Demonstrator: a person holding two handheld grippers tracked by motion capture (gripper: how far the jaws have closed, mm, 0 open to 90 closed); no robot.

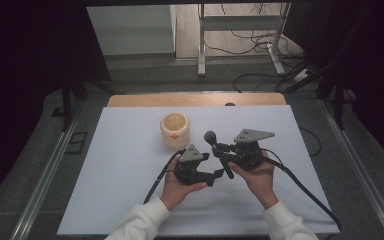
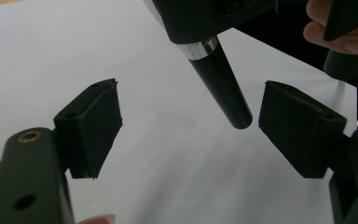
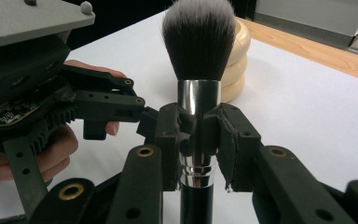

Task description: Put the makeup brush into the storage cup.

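— Where's the makeup brush (image 3: 196,56)?
— Clamped at its silver collar by the right gripper (image 3: 196,140), bristles toward the ribbed cream holder (image 1: 174,130) on the table (image 1: 130,165).
— And the left gripper (image 2: 189,126)?
— Its fingers (image 2: 93,126) stand wide apart, with the brush's black handle end between them, touching neither pad.

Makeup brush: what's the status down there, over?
Right hand-held gripper shut on makeup brush. Left hand-held gripper open around its handle tip. Holder behind, nothing blocking.
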